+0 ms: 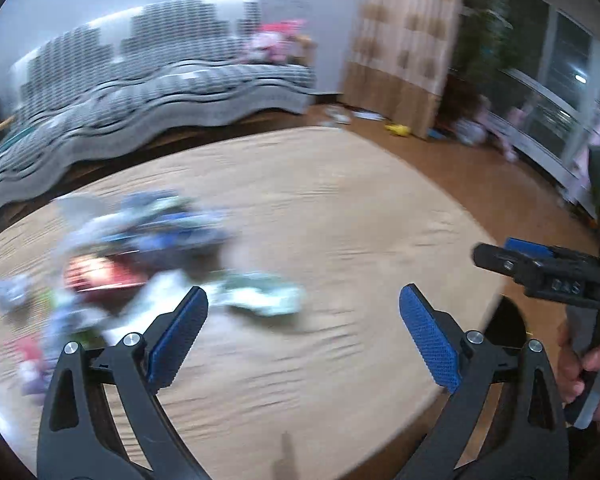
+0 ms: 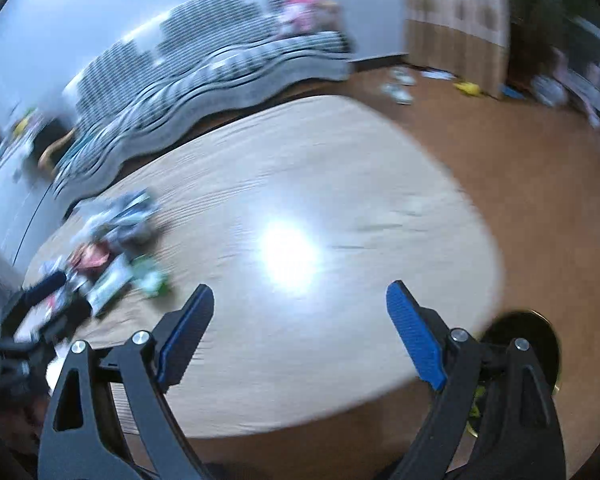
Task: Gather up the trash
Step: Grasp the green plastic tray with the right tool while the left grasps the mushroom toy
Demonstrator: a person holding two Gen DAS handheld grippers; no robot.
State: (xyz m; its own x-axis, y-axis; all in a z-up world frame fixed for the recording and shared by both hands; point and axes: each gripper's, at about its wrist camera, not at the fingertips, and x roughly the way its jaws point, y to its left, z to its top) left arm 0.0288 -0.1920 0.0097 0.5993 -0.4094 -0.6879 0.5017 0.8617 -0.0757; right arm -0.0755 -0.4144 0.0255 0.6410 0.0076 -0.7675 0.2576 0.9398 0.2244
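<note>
Wooden table (image 1: 340,208) bears one blurred wrapper heap (image 1: 140,256); two tongs gape empty.

1. Both fisheye views are dim and bluish, with dark vignetted corners.
2. Motion blur smears the heap of coloured wrappers and packets (image 1: 132,256) at nine o'clock; only the black gripper fingers with blue pads (image 1: 180,332) at six o'clock stay sharp.
3. A white glare patch burns out the middle of the round pale wooden tabletop (image 2: 340,168) in the right wrist view.
4. Straight lines bow near the edges, as the grey patterned sofa (image 1: 148,92) at eleven o'clock shows.
</note>
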